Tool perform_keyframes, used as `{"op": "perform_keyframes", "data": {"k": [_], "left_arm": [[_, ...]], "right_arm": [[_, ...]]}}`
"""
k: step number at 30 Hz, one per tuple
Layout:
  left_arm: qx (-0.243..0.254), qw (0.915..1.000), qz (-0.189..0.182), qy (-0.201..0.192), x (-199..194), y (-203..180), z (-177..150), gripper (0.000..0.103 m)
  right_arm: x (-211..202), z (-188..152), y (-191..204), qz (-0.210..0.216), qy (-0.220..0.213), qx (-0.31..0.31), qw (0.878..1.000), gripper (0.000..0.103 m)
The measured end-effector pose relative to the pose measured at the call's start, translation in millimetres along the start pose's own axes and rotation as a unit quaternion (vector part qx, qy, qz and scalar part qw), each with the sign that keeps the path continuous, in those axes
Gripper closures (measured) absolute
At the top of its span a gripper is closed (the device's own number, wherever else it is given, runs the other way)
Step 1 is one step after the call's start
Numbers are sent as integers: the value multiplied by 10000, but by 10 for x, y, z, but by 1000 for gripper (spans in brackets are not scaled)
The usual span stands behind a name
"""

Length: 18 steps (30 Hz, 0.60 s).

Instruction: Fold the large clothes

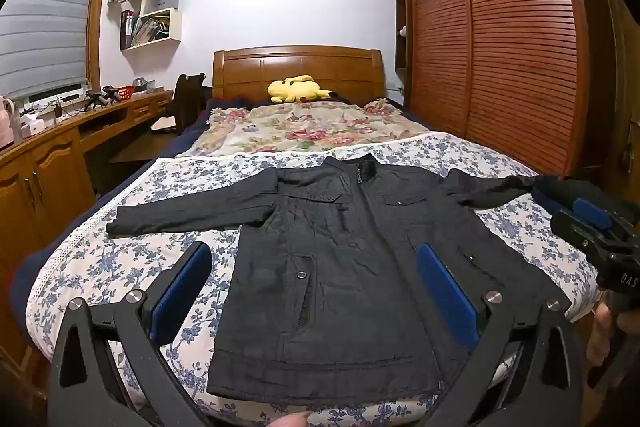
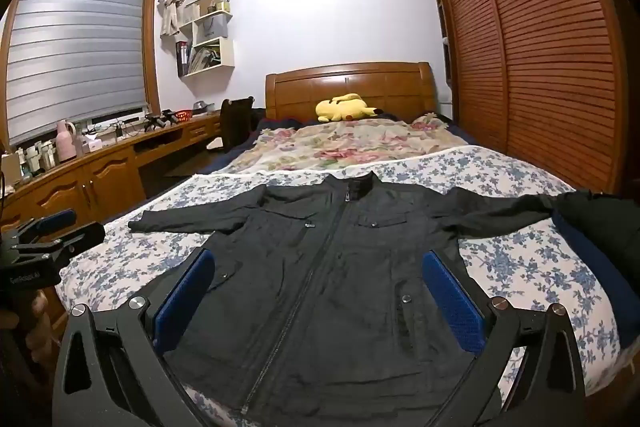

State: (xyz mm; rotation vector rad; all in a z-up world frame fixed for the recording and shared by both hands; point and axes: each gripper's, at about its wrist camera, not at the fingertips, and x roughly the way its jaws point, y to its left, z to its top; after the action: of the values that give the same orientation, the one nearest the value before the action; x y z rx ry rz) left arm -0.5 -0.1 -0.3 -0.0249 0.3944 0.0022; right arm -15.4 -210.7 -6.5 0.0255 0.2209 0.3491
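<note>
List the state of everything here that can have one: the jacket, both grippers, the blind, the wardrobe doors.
Jacket: spread flat on the bed, zipped up, sleeves out, not folded.
Left gripper: open, holding nothing.
Right gripper: open, holding nothing.
Blind: lowered.
Wardrobe doors: shut.

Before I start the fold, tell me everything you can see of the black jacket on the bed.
The black jacket lies face up and flat on the blue-flowered sheet, collar toward the headboard, hem toward the cameras. It looks like thin, wrinkled woven cloth. The front zip is closed up to a stand collar; two flapped chest pockets and two lower snap pockets show. Both sleeves are spread out sideways; the right sleeve's cuff reaches dark clothing at the bed's edge. Both grippers, left and right, hover open, not gripping it.
</note>
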Motion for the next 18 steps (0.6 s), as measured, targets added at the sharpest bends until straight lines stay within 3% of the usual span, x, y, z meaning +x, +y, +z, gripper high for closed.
{"op": "perform_keyframes", "data": {"k": [18], "left_arm": [[55, 9999, -2, 122, 58, -52, -71, 0]], "right_arm": [[-8, -3, -3, 29, 3, 30, 10000, 0]]}}
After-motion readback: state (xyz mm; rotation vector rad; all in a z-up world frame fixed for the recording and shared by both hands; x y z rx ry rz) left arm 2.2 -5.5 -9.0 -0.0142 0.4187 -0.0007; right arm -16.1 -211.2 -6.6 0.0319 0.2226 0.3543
